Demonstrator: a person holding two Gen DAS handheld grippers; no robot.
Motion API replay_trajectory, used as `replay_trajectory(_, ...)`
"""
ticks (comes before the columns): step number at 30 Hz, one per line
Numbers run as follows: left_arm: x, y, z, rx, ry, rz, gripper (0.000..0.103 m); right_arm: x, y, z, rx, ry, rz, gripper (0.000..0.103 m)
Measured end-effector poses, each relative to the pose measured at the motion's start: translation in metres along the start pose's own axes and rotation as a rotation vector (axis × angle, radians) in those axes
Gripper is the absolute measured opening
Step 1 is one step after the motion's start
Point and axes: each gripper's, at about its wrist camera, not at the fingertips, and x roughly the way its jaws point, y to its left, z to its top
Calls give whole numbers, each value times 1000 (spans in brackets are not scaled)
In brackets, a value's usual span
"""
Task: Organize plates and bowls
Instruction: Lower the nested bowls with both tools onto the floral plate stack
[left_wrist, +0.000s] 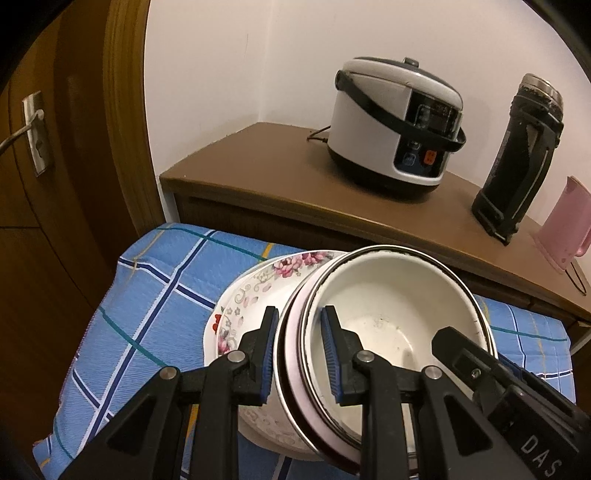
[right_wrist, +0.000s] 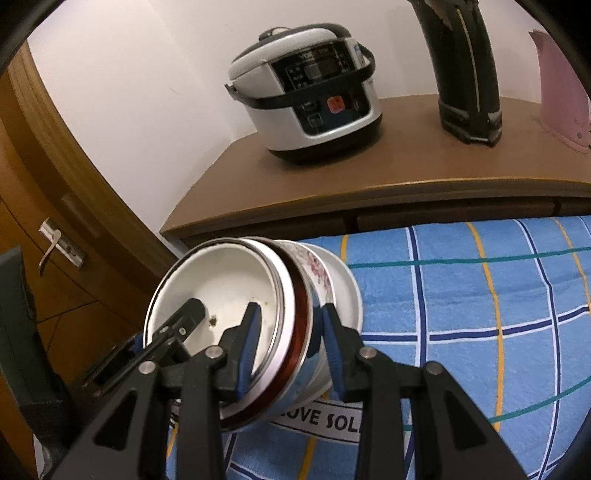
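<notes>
Stack of nested bowls (left_wrist: 388, 325), white enamel one innermost, tilted over the blue plaid cloth (left_wrist: 147, 295), in front of the rice cooker (left_wrist: 395, 122). Left gripper (left_wrist: 301, 354) clamps the stack's rim on one side; right gripper (right_wrist: 290, 350) clamps the other. "DAS" reads on the right gripper's body; "OVE SOL" on a label under the stack. Cooker's brand blurred.

White letters "DAS" stand on the black right gripper (left_wrist: 461, 350); "OVE SOL" stands on a white cloth label (right_wrist: 325, 424).
</notes>
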Motion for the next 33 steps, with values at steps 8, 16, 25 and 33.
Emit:
replay_trajectory(8, 14, 3, 3, -3, 26, 11, 26, 14, -3, 4, 10, 18, 0, 34)
replay_trajectory(16, 25, 5, 3, -8, 47, 14, 25, 26, -2, 5, 2, 22, -9, 34)
replay_trajectory(25, 32, 12, 6, -31, 64, 14, 26, 34, 4, 8, -45, 34, -19, 32)
replay_trajectory(33, 34, 17, 11, -42, 68, 20, 26, 42, -5, 12, 16, 60, 52, 32)
